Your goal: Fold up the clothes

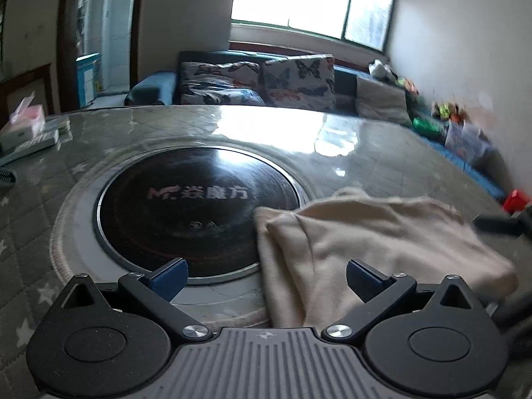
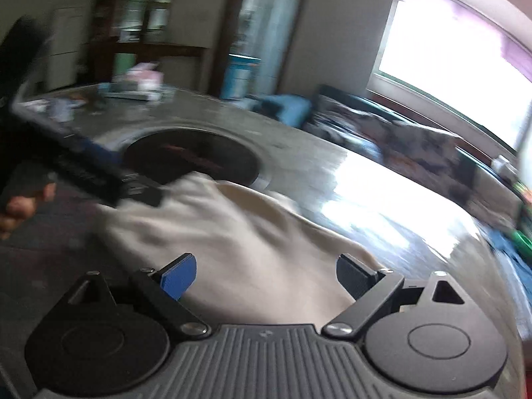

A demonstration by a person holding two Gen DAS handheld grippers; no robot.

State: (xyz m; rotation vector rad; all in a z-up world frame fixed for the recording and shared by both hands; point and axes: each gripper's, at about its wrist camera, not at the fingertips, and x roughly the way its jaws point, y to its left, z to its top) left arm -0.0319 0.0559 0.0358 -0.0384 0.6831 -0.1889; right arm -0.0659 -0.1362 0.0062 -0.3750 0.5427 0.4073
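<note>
Two grippers are hanging wide open over a cream garment, neither one holding anything. The left gripper is spreading its blue pads across the cloth's folded left edge, where that edge is lapping onto the round black hob set into the table. The right gripper is hovering at the garment's near side, jaws parted, cloth lying below them. Beyond the garment, a sofa is standing under the window.

Bright window behind a butterfly-cushioned sofa — white walls, glossy table
</note>
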